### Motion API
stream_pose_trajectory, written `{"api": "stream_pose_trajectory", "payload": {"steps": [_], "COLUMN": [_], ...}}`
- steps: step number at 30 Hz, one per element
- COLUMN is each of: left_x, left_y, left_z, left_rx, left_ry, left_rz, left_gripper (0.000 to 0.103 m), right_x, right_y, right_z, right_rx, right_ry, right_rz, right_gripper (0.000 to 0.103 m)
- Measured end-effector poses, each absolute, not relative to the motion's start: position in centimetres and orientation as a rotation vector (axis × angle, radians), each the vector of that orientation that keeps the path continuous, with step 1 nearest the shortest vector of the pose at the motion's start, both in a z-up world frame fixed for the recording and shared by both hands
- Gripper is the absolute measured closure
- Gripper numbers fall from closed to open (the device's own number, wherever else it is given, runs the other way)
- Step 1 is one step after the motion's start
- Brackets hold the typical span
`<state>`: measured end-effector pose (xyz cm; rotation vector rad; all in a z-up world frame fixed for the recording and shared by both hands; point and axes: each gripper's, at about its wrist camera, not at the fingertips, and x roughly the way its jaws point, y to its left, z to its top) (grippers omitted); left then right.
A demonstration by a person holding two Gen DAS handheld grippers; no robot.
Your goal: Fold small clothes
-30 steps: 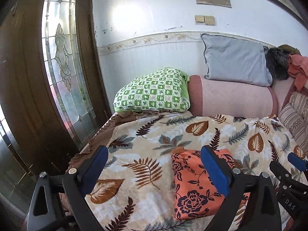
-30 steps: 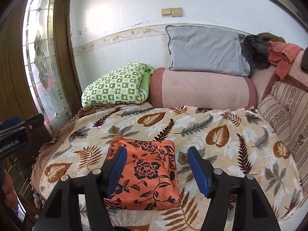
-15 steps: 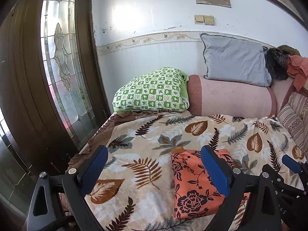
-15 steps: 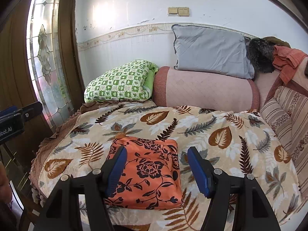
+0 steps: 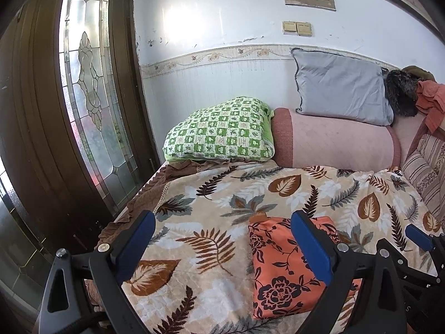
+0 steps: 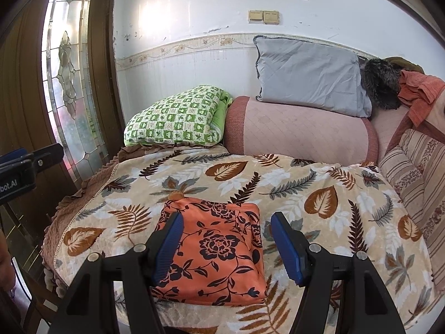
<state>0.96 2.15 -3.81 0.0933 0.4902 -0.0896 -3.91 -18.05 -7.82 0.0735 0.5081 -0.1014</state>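
Garment [image 5: 281,267] partly behind hand-held gripper [image 5: 222,245]

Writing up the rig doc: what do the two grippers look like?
Both match: black plastic frames with triangular cut-outs, silver pivot bolts, and blue ribbed pads on the fingers. Left gripper; right gripper. The left gripper's body, seen from the right wrist view, carries white lettering ending "bot.AI". A black cable runs under the left gripper.

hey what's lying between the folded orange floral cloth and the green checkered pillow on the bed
Nothing lies there: only bare leaf-print blanket stretches from the orange floral cloth back to the green checkered pillow. The right wrist view shows this most clearly.
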Motion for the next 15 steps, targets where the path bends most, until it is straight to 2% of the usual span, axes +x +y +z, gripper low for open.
{"api": "stream_pose_trajectory", "payload": {"steps": [15], "left_x": [3.6], "left_y": [2.3], "left_z": [-5.4], "left_rx": [-0.003], "left_ry": [0.528], "left_rz": [-0.181], "left_gripper": [0.004], "right_x": [-2.2], "right_y": [-19.3], "right_z": [-9.1], "right_rx": [0.111], "right_ry": [0.539], "right_rz": [-0.098], "right_gripper": [0.034]}}
